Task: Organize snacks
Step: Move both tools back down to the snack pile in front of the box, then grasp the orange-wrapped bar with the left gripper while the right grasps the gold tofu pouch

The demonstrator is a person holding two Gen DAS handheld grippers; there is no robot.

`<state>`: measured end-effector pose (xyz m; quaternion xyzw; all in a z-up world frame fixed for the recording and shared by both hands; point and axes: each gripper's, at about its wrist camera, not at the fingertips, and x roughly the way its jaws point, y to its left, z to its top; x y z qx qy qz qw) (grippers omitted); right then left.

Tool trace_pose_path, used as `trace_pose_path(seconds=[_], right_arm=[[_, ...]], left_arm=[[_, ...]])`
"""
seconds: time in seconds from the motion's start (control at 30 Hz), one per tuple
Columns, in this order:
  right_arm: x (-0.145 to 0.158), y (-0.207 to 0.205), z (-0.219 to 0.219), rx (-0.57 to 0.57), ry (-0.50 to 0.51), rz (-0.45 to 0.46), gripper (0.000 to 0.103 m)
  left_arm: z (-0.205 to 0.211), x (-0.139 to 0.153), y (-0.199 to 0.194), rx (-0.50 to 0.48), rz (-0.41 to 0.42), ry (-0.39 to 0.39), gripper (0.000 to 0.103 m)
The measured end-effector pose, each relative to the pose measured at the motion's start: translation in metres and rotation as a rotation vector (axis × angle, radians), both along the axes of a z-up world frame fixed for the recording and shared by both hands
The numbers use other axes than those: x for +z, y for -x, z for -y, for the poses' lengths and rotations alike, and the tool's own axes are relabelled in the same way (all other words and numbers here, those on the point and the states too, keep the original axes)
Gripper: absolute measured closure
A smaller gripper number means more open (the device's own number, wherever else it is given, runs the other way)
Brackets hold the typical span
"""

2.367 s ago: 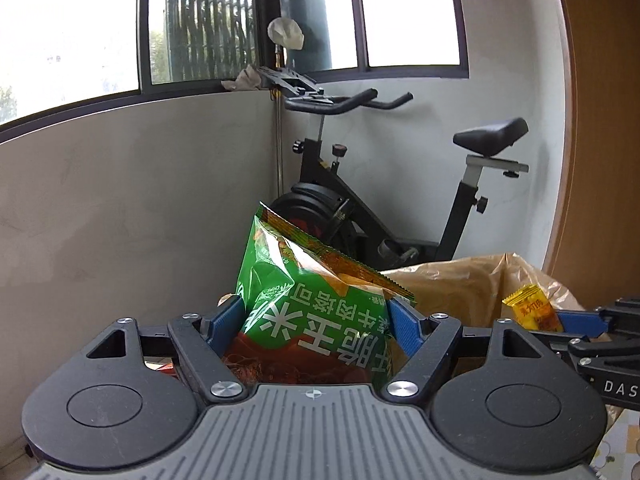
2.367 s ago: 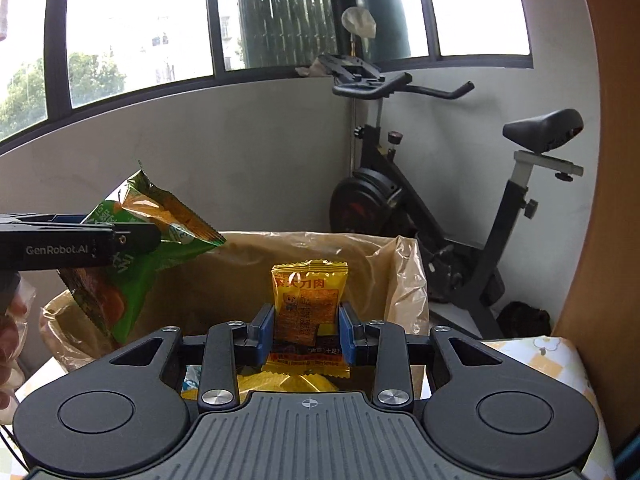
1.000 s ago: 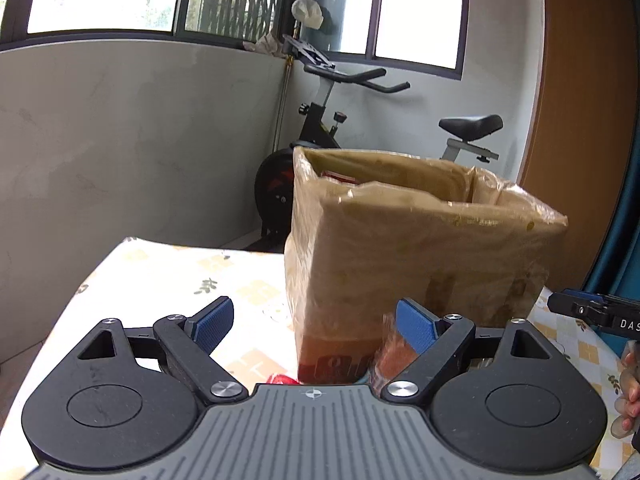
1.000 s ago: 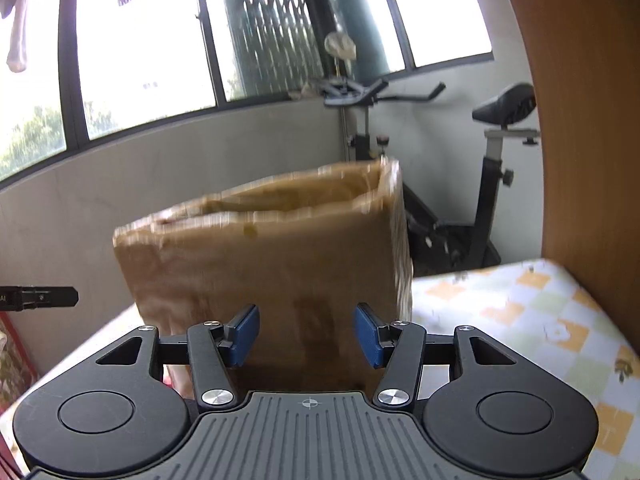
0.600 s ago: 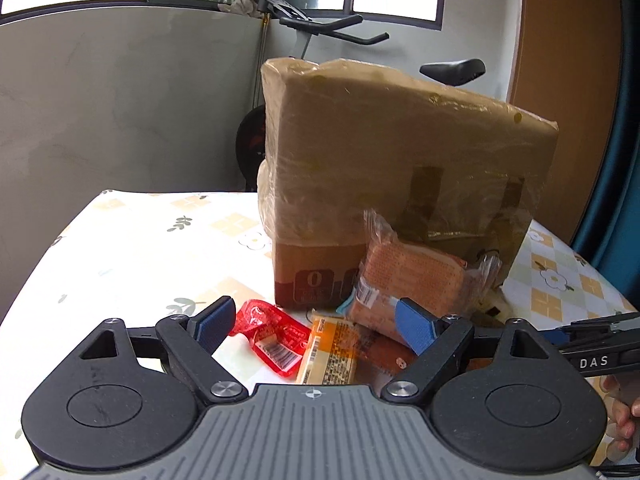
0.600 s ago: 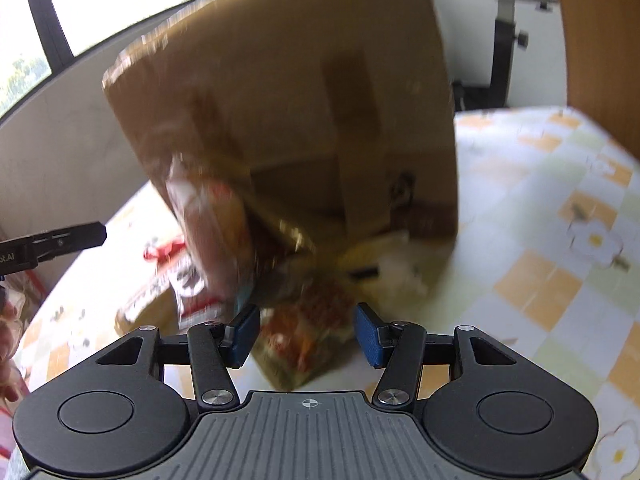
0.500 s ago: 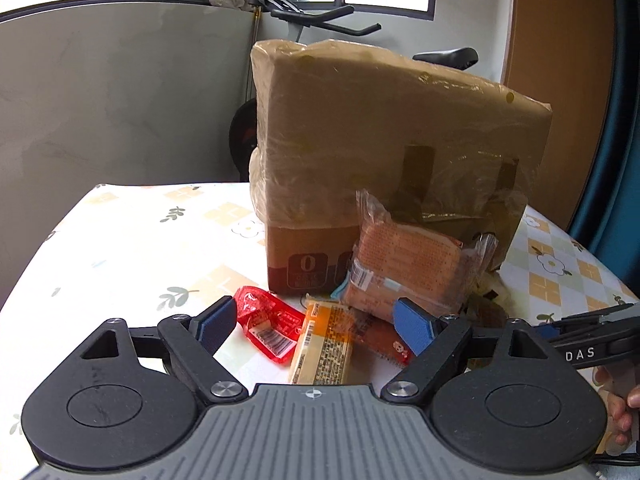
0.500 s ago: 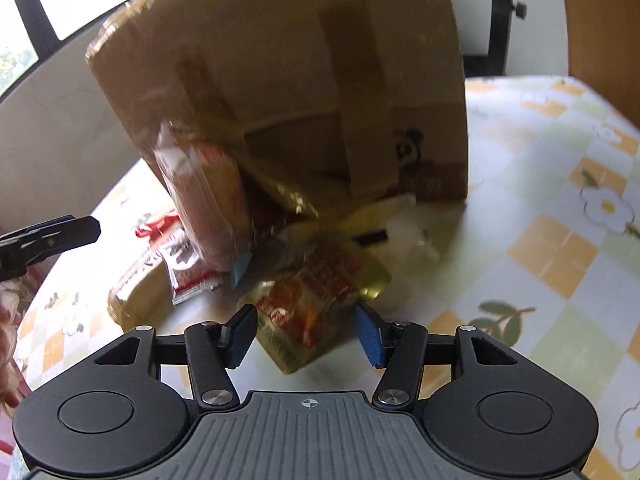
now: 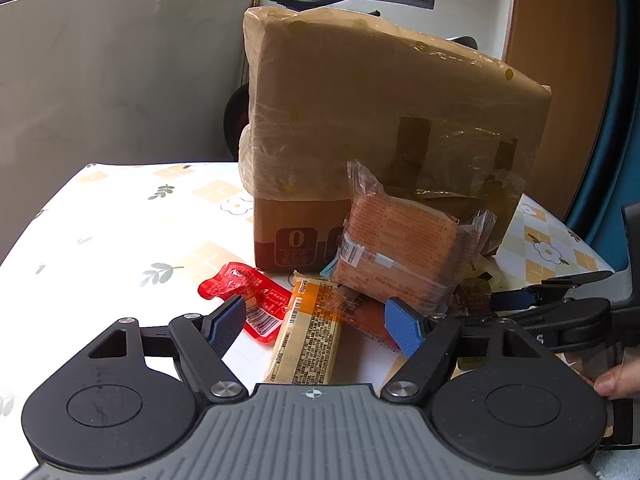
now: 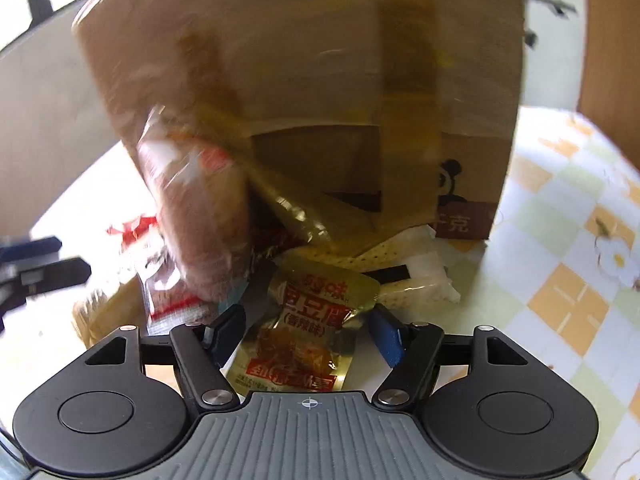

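Left gripper (image 9: pixel 316 322): fingers (image 9: pixel 404 330) wide and closing, nothing gripped; the yellow bar (image 9: pixel 308 344) lies between them, pads clear of it

Right gripper (image 10: pixel 306 334): fingers (image 10: pixel 386 338) at mid width and opening, nothing gripped; the gold pouch (image 10: pixel 308 328) lies between them, flat on the tabletop (image 10: pixel 560 280)

Places, all relative to the box (image 9: pixel 380 128):
- yellow bar: in front of the box, lengthwise toward the left camera
- red sachet (image 9: pixel 248 296): in front of the box's left corner, just beside the bar
- orange pack (image 9: pixel 396 248): leaning on the box front, its lower edge over a dark red packet that is mostly hidden
- gold pouch: in front of the box, near its right half, partly over a pale perforated wrapper (image 10: pixel 404 276)

Doing this step well, my read:
- left: centre the bar, keep the left pad off the red sachet, close on the bar's long sides, lift straight
- right: go low, pads astride the pouch, pinch the body and not the seal edge
- the orange pack looks ready to topple if nudged; stay clear

Readable text:
- box front: "0" in a dark square; on the other face a panda mark and "克"
- gold pouch: "香辣味" in brackets; larger characters too blurred to trust
- bar: barcode and fine print, not legible
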<state>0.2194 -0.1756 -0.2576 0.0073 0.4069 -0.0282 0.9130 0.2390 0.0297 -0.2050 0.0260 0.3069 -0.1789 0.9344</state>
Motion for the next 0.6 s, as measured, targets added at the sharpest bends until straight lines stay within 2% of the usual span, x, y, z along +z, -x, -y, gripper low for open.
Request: trace_pose_path(seconds=[0.1,0.17,0.33,0.6], right_arm=[[-0.004,0.006,-0.008,0.052,0.092,0.013,0.048],[-0.005,0.012,-0.005,0.073,0.093,0.025,0.053],[-0.002,0.028,0.01,0.076,0.074,0.085,0.054],[0.003,0.043,0.048,-0.001,0.019,0.145,0.054]], left_arm=[[-0.001,-0.003,0.0,0.017,-0.006,0.012,0.024],[-0.003,-0.007,0.0,0.033,-0.019,0.024,0.024],[0.0,-0.014,-0.004,0.04,-0.04,0.024,0.024],[0.018,-0.027,-0.015,0.031,-0.047,-0.056,0.024]])
